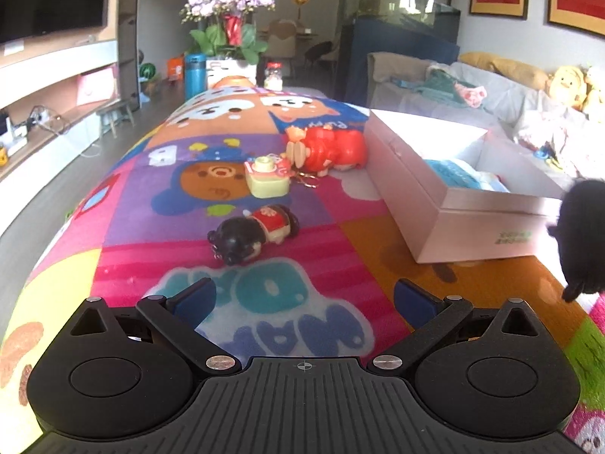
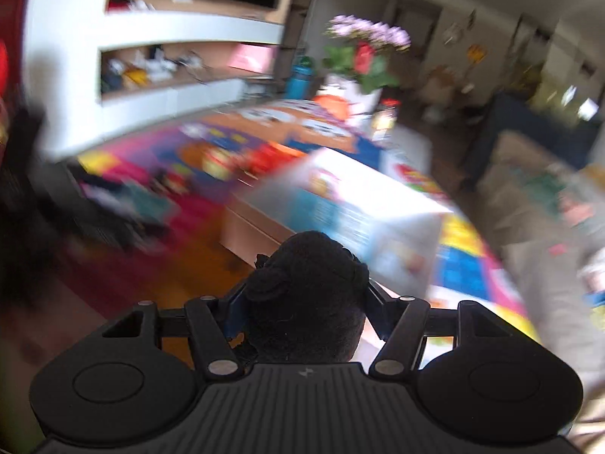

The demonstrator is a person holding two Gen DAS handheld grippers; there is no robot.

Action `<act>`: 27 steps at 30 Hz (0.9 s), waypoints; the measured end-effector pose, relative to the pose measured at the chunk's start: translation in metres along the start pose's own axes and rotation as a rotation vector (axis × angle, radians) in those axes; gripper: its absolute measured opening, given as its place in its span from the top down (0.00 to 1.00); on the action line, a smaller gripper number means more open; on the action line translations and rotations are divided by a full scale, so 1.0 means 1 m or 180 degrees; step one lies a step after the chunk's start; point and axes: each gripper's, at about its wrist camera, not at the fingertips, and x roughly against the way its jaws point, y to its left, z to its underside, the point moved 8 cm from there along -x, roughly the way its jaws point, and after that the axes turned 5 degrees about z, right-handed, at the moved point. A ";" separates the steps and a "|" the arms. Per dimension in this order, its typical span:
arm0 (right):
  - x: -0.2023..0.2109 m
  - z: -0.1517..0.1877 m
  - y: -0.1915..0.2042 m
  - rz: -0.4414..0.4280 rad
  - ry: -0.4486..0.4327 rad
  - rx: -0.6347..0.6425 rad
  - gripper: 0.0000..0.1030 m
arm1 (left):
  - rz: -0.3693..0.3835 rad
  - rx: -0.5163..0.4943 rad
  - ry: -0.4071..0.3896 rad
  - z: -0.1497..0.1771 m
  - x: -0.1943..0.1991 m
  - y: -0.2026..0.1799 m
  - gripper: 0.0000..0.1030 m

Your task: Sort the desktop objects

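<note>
Black plush toy (image 2: 306,291) pinched in right claw (image 2: 304,302), over the box (image 1: 446,189) (blurry view).
Left claw (image 1: 302,299) spread, idle; three figurines mid-desk unsorted: black-haired doll (image 1: 253,232), camera toy (image 1: 266,178), red figure (image 1: 329,147).

Cartoon mat (image 1: 124,204) w/ box (image 1: 446,193), 2 dolls, maybe toy camera (image 1: 266,178).
</note>
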 end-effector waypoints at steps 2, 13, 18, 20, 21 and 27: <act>-0.006 0.016 0.001 0.0125 0.0002 0.0051 0.38 | -0.0166 -0.0052 -0.0058 -0.008 -0.003 0.005 0.00; 0.008 0.045 -0.011 -0.0501 -0.0227 -0.1076 0.02 | -0.0614 0.0140 0.0118 -0.038 -0.052 0.029 0.12; 0.011 0.068 -0.015 -0.0444 -0.0211 -0.1333 0.00 | -0.0673 0.0032 0.0174 -0.032 -0.054 0.027 0.30; 0.006 0.075 -0.015 -0.0432 -0.0151 -0.1436 0.00 | -0.0665 -0.0076 0.0164 -0.028 -0.048 0.022 0.30; 0.003 0.080 -0.016 -0.0424 -0.0106 -0.1496 0.00 | -0.0634 -0.0125 0.0160 -0.026 -0.044 0.018 0.31; 0.001 0.082 -0.023 -0.0361 -0.0056 -0.1683 0.00 | 0.0000 -0.0536 0.0089 -0.010 -0.006 -0.045 0.31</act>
